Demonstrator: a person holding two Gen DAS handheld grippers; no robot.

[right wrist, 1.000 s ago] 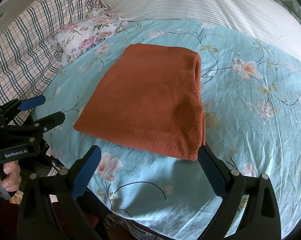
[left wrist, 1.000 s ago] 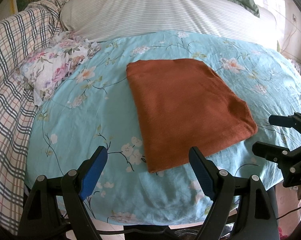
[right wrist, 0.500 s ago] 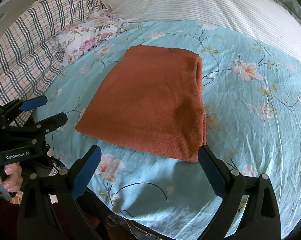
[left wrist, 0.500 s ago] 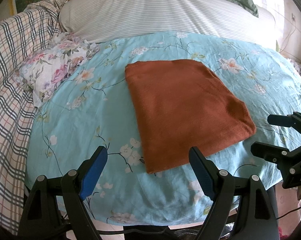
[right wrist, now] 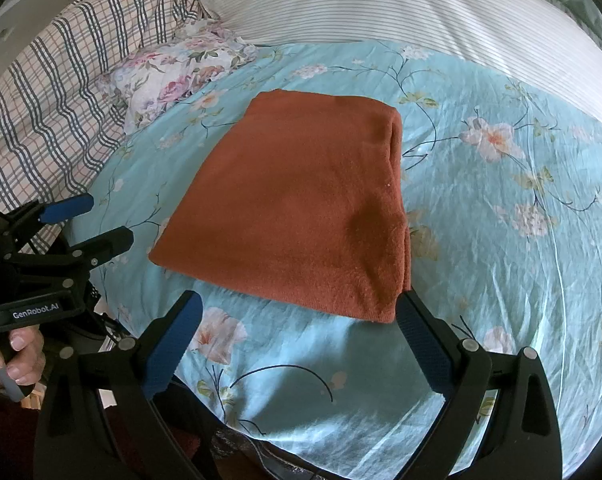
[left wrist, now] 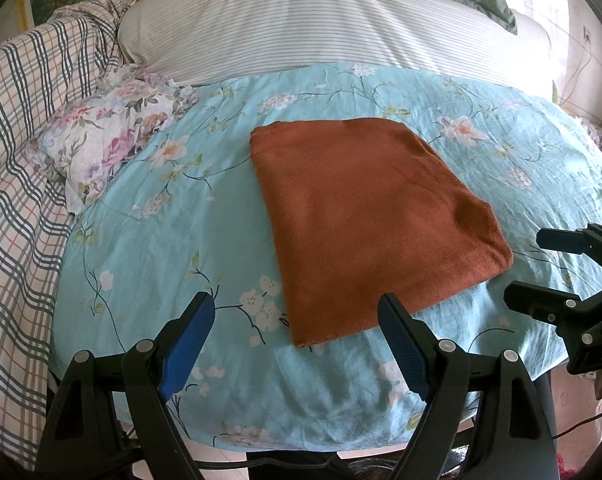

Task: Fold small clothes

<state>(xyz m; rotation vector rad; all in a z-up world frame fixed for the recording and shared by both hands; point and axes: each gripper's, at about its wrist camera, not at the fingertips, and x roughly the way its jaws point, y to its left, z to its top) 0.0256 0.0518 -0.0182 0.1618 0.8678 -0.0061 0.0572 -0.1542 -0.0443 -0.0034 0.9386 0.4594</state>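
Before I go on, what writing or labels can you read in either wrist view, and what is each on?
"GenRobot.AI": white print on the black body of the left gripper, seen in the right wrist view.
"DA": cut-off white letters on the right gripper body, left wrist view; the rest is out of frame.
Nothing else readable.

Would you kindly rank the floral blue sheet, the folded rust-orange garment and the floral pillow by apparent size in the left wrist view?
1. Floral blue sheet, clearly largest.
2. Folded rust-orange garment.
3. Floral pillow, smallest, though it lies farther from the camera.
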